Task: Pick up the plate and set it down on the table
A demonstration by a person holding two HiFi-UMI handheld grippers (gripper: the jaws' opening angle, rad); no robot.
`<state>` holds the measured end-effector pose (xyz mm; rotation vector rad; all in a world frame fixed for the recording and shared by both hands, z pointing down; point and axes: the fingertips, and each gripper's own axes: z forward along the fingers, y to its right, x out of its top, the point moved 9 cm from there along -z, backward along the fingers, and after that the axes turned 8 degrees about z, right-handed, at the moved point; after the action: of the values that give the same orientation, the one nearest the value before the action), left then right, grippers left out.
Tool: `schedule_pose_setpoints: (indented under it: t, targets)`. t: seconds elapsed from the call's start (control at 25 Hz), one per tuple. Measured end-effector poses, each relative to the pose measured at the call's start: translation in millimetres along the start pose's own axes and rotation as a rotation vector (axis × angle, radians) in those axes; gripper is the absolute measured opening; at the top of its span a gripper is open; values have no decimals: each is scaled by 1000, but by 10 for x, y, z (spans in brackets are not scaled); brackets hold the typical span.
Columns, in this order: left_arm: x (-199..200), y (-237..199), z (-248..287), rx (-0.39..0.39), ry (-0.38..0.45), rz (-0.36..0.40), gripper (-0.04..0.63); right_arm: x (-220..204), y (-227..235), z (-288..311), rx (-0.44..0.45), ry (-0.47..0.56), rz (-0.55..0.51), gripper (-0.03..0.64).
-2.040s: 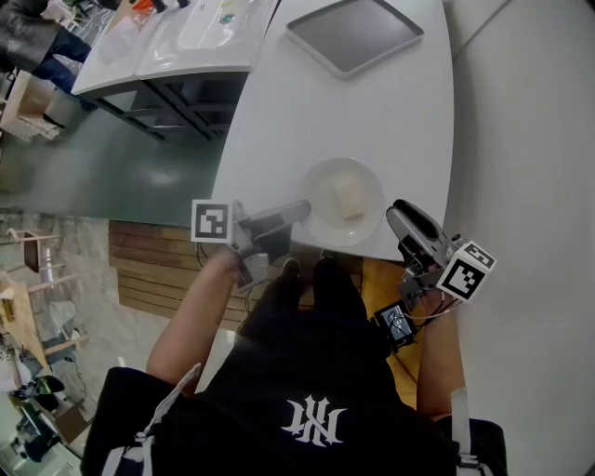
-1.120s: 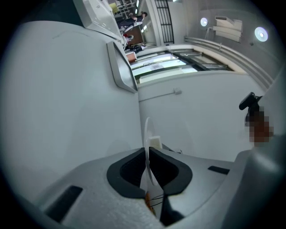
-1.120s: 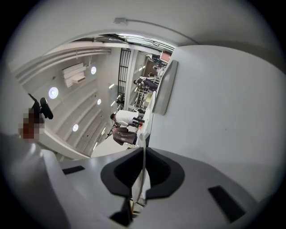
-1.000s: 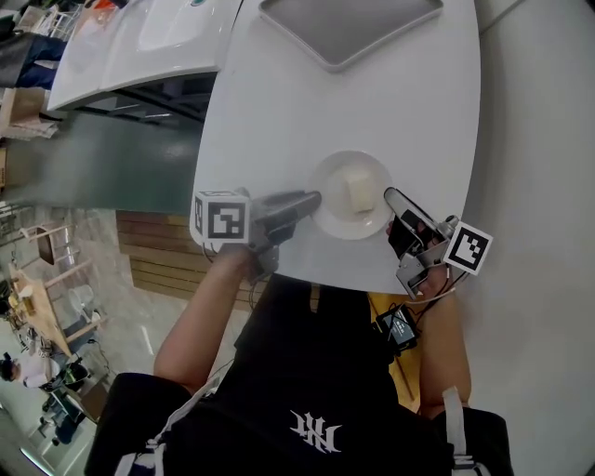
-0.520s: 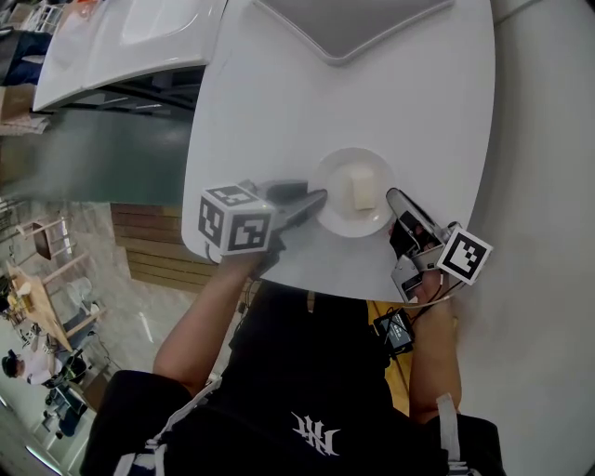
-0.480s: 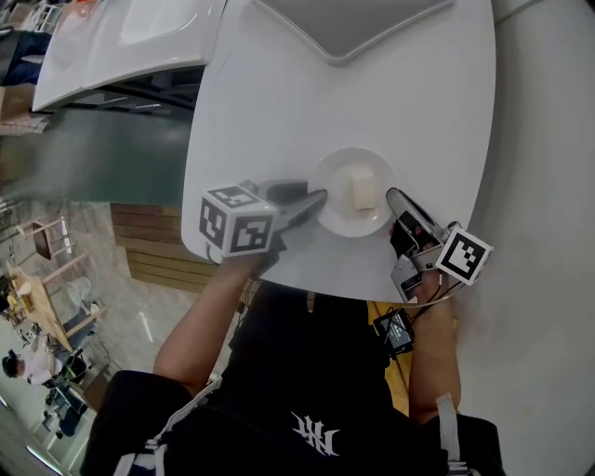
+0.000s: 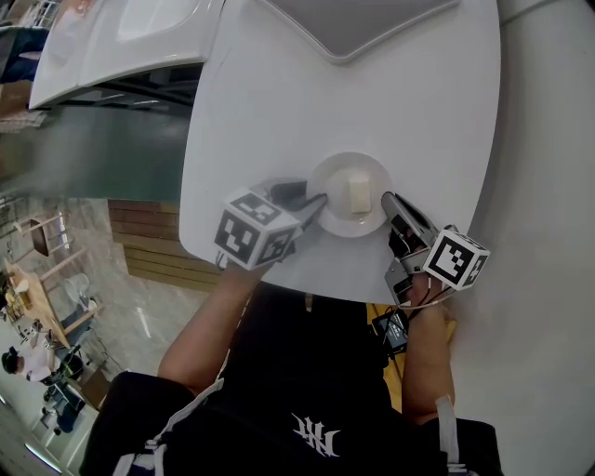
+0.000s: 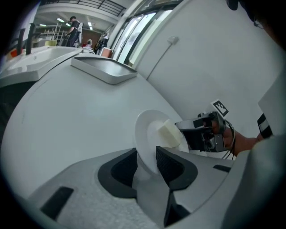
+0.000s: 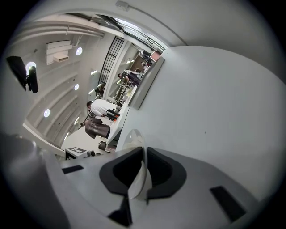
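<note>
**At table [image 7: 279, 112] near edge: plate [image 7: 337, 212] down, grips easing**

Lies flat, pale block [image 7: 359, 193] on top, grey tray [image 7: 353, 23] well beyond. Straddled at left rim by left hand-held gripper [image 7: 319, 202], jaws opening, pads slack. Pinched at right rim by right hand-held gripper [image 7: 387, 200], jaws just starting to part.

The white, round-cornered table [image 7: 279, 112] carries a white plate [image 7: 330, 191] close to its near edge. A flat grey tray [image 7: 353, 23] lies at the far end, well apart.
</note>
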<state>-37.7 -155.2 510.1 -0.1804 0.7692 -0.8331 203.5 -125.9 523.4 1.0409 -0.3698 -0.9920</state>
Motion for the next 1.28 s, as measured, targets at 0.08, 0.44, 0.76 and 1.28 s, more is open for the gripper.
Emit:
schedule_pose_setpoints:
  t: [0.08,0.44,0.76,1.28]
  targets:
    - [33,29,2,34,-27,44,121,-3,-12,5,-26,-5,-25,22]
    - [78,186,90,168,-125,259,142,-37,-111,47,-239,-33,-317,54]
    - [41,214,100,277,-113,416,156,-109,-215,155,-395,-51,-688,98]
    - [-364,1251,-1301,28,559,448,6,-625,-1113,-1338,376,240,-815,8]
